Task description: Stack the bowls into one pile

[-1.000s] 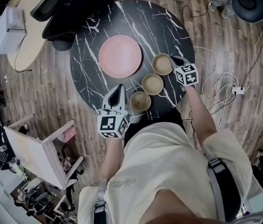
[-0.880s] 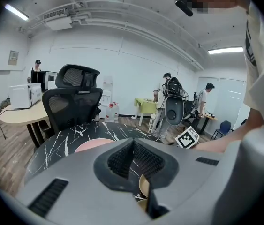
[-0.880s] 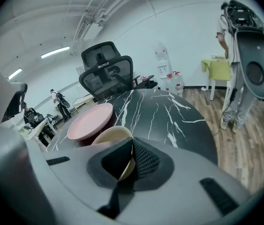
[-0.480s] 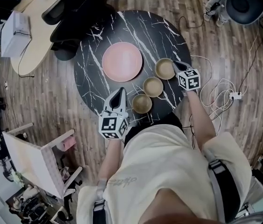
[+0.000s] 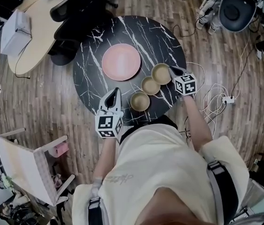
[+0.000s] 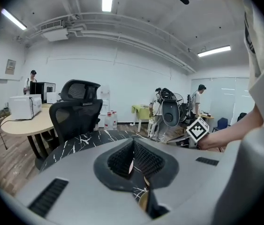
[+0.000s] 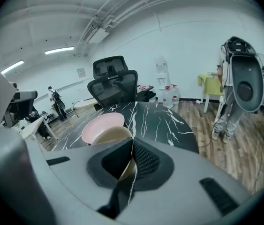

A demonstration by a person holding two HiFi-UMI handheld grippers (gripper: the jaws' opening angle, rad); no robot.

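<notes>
A round black marble table (image 5: 99, 41) with white veins fills the upper centre of the head view, on a wood-plank floor (image 5: 47, 102). At the upper left, black office chairs (image 5: 75, 8) press against its edge, next to a beige desk (image 5: 28, 50) carrying a white box (image 5: 14, 27). White cables (image 5: 211, 97) loop across the floor at the right of the frame. A pink plate (image 5: 121, 62) lies on the table, just left of the bowls.

The three bowls are tan, plain and shallow, and sit unstacked in a diagonal row near the table's lower right edge. The left bowl (image 5: 140, 101) is lowest, the middle bowl (image 5: 150, 85) is just above and right of it, and the right bowl (image 5: 161, 73) is highest.

The right gripper (image 5: 171, 69) has its jaws closed on the rim of the right bowl. In the right gripper view the thin rim runs up between the ribbed pads (image 7: 143, 159), with the plate behind it. Whether that bowl is clear of the tabletop cannot be told.

The left gripper (image 5: 116, 90) points at the table just left of the left bowl. Its jaws are pressed together and hold nothing.
</notes>
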